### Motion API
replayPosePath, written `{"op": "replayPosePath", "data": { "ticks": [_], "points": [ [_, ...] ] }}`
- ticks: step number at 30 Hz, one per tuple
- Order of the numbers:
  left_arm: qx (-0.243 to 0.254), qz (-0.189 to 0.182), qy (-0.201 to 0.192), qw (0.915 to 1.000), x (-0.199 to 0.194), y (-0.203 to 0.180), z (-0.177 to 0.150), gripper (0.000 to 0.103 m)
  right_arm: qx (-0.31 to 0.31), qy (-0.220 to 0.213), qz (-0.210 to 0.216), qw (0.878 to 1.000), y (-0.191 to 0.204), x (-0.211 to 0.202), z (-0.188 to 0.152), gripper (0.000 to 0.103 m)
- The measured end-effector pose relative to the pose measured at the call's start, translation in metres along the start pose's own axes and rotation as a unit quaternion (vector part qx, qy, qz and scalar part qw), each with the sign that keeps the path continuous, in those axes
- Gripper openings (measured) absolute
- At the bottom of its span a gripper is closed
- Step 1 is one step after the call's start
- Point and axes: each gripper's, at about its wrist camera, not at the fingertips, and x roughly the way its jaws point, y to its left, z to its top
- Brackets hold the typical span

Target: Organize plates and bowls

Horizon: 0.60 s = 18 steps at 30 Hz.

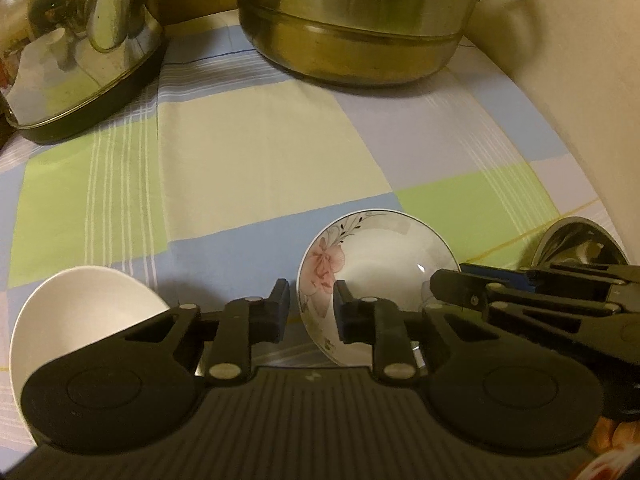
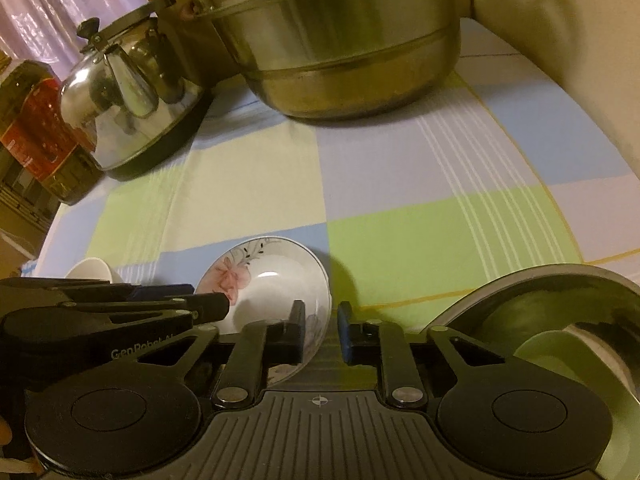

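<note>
A floral white bowl (image 1: 384, 276) stands tilted on the checked tablecloth; it also shows in the right wrist view (image 2: 272, 284). My left gripper (image 1: 310, 312) is open, its jaws straddling the bowl's left rim. My right gripper (image 2: 322, 328) is open with its jaws astride the bowl's right rim; in the left wrist view it (image 1: 460, 284) reaches in from the right. A plain white bowl (image 1: 76, 312) lies at the left, also seen small in the right wrist view (image 2: 94, 270). A steel bowl (image 1: 580, 244) lies at the right (image 2: 560, 312).
A large steel pot (image 1: 356, 20) stands at the back, a steel kettle (image 1: 76, 44) at the back left. An oil bottle (image 2: 36, 128) stands at the far left. A cream wall (image 1: 592, 80) bounds the right side of the tablecloth (image 1: 260, 152).
</note>
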Motion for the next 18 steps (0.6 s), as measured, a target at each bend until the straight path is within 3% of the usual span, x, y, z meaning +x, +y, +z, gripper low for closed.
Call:
{"op": "replayPosePath", "data": {
  "ticks": [6,18],
  "points": [
    [0.001,0.001,0.003,1.0,0.003,0.0,0.0,0.013,0.003,0.001,-0.004,1.0,0.0,0.003,-0.001,0.009],
    [-0.004,-0.002,-0.011,0.9999,-0.008,0.0,-0.004,0.013,0.007,-0.011,0.003,1.0,-0.001,-0.006,-0.001,0.006]
  ]
}}
